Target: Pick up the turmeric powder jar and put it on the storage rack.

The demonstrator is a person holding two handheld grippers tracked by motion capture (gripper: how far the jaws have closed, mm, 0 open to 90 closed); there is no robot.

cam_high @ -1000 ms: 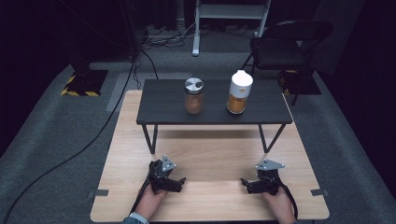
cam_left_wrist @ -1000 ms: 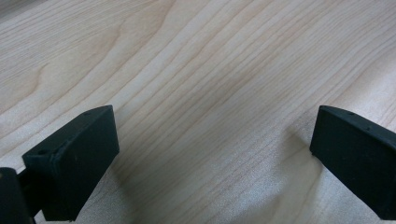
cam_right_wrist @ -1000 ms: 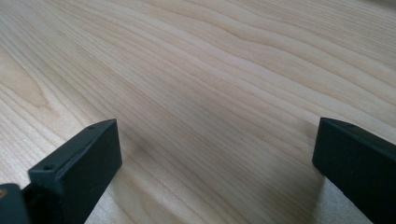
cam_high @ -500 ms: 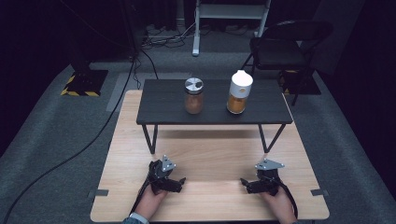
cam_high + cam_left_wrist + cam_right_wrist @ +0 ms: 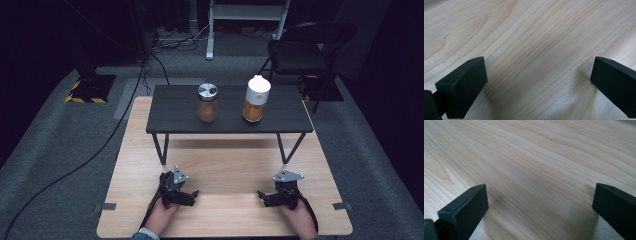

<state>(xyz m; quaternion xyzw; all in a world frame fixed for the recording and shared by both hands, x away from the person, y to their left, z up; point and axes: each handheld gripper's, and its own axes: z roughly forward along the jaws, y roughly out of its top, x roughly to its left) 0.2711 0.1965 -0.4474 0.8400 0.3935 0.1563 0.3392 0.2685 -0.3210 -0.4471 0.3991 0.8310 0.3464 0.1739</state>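
Left tool [image 5: 186, 195], right tool [image 5: 269, 196]: jaws wide, empty, low over wooden table [image 5: 225, 165], pointing inward.

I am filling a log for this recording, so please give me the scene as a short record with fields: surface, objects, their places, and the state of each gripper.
surface: light wooden table with a low black shelf standing on it
objects: glass jar with silver lid; bottle with white cap, both with orange-brown contents
places: both upright on the shelf, jar left of bottle, apart
left gripper: open, holds nothing, low over the bare table
right gripper: open, holds nothing, low over the bare table
background: dark folding chair on the floor behind the table
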